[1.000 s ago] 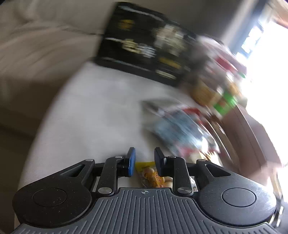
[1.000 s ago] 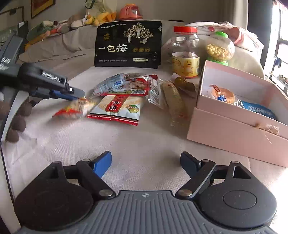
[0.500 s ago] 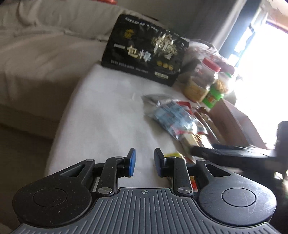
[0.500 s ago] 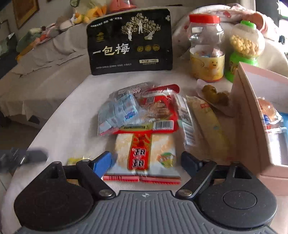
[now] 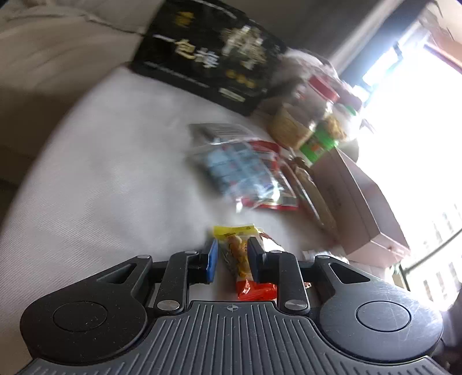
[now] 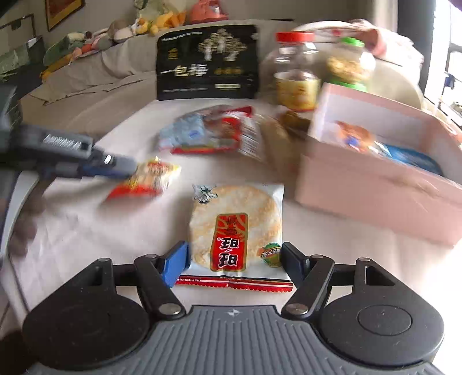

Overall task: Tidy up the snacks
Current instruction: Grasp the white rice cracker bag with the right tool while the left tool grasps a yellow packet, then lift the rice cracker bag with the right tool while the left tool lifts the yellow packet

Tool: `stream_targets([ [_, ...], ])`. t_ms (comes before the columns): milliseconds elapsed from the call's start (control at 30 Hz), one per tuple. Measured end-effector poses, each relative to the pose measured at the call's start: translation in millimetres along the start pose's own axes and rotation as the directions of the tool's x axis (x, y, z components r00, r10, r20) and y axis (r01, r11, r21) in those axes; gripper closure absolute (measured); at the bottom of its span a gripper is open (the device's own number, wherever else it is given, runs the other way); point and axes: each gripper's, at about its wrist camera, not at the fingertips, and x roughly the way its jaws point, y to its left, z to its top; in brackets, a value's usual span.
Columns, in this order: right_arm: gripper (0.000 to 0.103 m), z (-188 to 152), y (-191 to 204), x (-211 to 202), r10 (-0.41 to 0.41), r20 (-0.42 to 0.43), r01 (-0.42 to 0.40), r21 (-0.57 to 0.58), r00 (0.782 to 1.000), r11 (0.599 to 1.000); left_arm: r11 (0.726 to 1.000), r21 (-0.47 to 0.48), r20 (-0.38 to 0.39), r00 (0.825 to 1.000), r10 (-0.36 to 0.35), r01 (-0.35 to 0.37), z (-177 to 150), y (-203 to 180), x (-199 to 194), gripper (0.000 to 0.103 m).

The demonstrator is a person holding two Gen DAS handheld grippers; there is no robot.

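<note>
Left wrist: background snacks blurred | right gripper (image 6: 234, 261) jaws closing round rice-cracker packet (image 6: 235, 228)

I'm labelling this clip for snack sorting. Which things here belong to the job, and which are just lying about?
Job:
- rice cracker pack, between the closing right gripper
- yellow-red snack packet, in the left gripper
- pink box
- blue-red snack bags
- two jars
- black pouch

Lying about:
- plush toys
- wall picture
</note>
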Motion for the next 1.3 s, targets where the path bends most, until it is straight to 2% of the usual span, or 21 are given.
stream_targets([
  [167,0.032,-27,-21,-27,-0.047,0.029,0.047,0.014,0.998,0.999,0.986,0.161,-0.053,0.998,-0.023,0.031,1,-37,19,0.076],
  [233,0.032,-34,-23,-36,-0.068,0.052,0.068,-0.001,0.996,0.998,0.984,0.180,-0.038,0.999,-0.012,0.019,2,-45,16,0.076],
  [300,0.031,-36,-23,-39,-0.058,0.064,0.060,-0.021,0.996,0.998,0.987,0.158,-0.014,1.000,-0.005,0.007,5,-45,10,0.076],
  [400,0.028,-32,-19,-31,-0.024,0.038,0.025,-0.049,0.999,0.998,0.997,0.075,0.010,1.000,0.021,-0.022,10,-35,3,0.077],
  [533,0.028,-17,-1,-28,0.047,0.039,-0.041,-0.148,0.998,0.988,0.999,-0.022,-0.001,0.999,0.034,-0.034,7,-16,-7,0.077],
  [633,0.019,-9,-5,-35,0.015,0.081,0.002,-0.205,0.997,0.979,0.999,-0.027,-0.019,1.000,0.015,-0.016,-2,-10,-17,0.077],
  [733,0.019,6,-24,-29,-0.016,0.060,0.026,-0.168,0.998,0.985,0.999,-0.035,-0.035,0.999,0.004,-0.005,-9,-6,-17,0.077],
  [900,0.019,37,-43,-7,0.038,0.052,-0.034,-0.086,0.998,0.996,0.999,-0.044,-0.040,0.999,-0.031,0.029,-13,-5,-9,0.077],
  [1067,0.019,66,-30,21,0.072,0.066,-0.067,-0.075,0.995,0.995,0.997,-0.056,-0.044,0.998,-0.048,0.045,-14,-1,-6,0.078],
  [1133,0.019,72,-20,30,0.115,0.060,-0.111,-0.067,0.992,0.992,0.996,-0.069,-0.044,0.997,-0.057,0.054,-14,2,-7,0.078],
  [1200,0.021,73,-8,39,0.100,0.056,-0.095,-0.078,0.993,0.992,0.995,-0.071,-0.046,0.997,-0.068,0.065,-14,2,-6,0.078],
  [1267,0.034,70,3,48,0.064,0.034,-0.060,-0.103,0.997,0.993,0.992,-0.083,-0.055,0.994,-0.099,0.094,-13,2,-5,0.077],
  [1300,0.035,67,6,50,0.058,0.025,-0.055,-0.108,0.998,0.993,0.990,-0.092,-0.060,0.992,-0.112,0.106,-13,2,-2,0.077],
])
